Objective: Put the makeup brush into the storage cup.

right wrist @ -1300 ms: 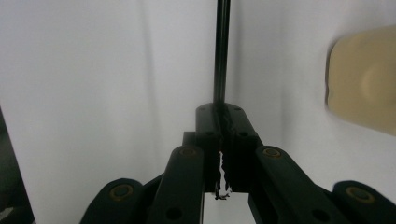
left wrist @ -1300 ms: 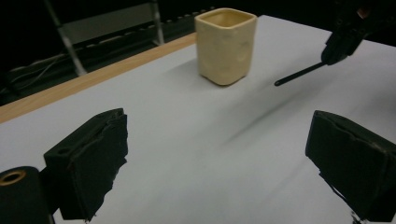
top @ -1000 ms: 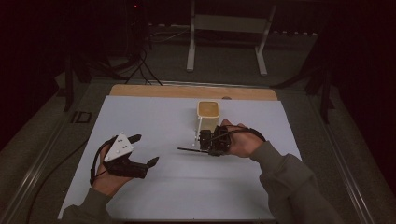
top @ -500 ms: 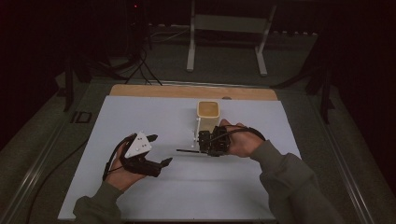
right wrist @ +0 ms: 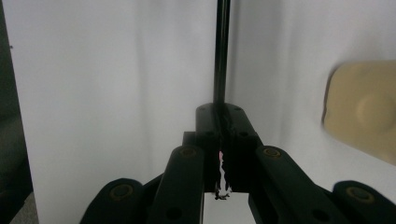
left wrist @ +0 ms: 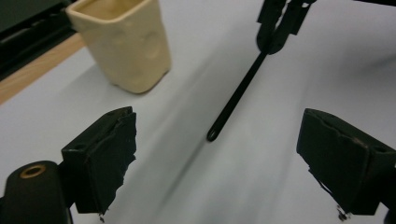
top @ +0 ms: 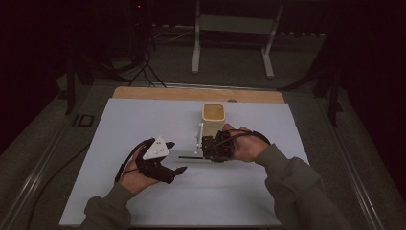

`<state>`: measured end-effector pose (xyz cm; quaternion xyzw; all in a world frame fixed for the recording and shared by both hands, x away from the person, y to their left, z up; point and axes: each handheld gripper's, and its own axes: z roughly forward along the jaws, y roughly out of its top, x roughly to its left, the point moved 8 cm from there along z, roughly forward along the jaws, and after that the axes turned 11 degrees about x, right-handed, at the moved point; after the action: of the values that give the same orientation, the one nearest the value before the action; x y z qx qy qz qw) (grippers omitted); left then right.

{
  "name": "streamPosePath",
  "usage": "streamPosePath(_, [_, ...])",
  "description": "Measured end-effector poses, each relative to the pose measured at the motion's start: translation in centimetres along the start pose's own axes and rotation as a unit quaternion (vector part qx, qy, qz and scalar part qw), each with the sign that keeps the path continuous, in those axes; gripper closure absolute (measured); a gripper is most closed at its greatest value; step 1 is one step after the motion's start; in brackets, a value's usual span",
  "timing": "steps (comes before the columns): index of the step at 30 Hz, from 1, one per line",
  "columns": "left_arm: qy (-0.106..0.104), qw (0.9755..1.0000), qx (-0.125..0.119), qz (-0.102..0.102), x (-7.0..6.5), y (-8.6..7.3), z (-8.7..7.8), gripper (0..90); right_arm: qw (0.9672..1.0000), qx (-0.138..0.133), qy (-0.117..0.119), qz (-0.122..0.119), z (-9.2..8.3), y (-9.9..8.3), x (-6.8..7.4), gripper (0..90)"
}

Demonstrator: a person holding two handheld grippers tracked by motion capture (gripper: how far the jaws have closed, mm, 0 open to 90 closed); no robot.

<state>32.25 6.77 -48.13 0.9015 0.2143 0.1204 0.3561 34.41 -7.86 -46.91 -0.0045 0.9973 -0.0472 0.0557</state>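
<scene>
A cream square cup stands upright and open-topped at the far middle of the white worktop; its contents cannot be made out. Just in front of it, the right gripper has its jaws clenched on a thin black rod pointing left. The left gripper, near the rod's tip, has jaws spread wide and holds nothing.

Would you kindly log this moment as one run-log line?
right tongs: shut on thin black rod | left tongs: open, facing rod tip | cream cup: upright on white mat
</scene>
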Motion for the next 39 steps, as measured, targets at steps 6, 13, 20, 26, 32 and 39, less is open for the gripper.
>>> streamPosePath(6, [-0.015,0.9999,0.002,0.005,-0.5,0.5,0.8,13.8,0.9999,-0.001,0.003,-0.011,0.2,0.2,0.3,86.0])
streamPosePath(13, [-0.029,0.9995,0.003,0.015,-1.2,1.0,1.4,15.7,0.9997,-0.005,0.010,-0.021,0.3,0.6,0.6,86.0])
streamPosePath(20, [-0.039,0.9987,0.012,0.031,-1.9,1.4,2.1,20.0,0.9996,-0.002,0.013,-0.026,0.3,0.9,0.9,86.0])
streamPosePath(26, [-0.055,0.9977,0.018,0.035,-2.3,1.6,2.7,29.1,0.9993,-0.003,0.018,-0.031,0.5,1.1,1.1,86.0])
streamPosePath(32, [-0.074,0.9955,0.038,0.045,-2.7,1.3,3.4,38.4,0.9992,-0.001,0.022,-0.032,0.4,1.2,1.5,86.0])
streamPosePath(39, [-0.073,0.9949,0.049,0.049,-2.6,1.3,3.6,51.0,0.9987,0.000,0.024,-0.046,0.3,1.2,1.5,86.0])
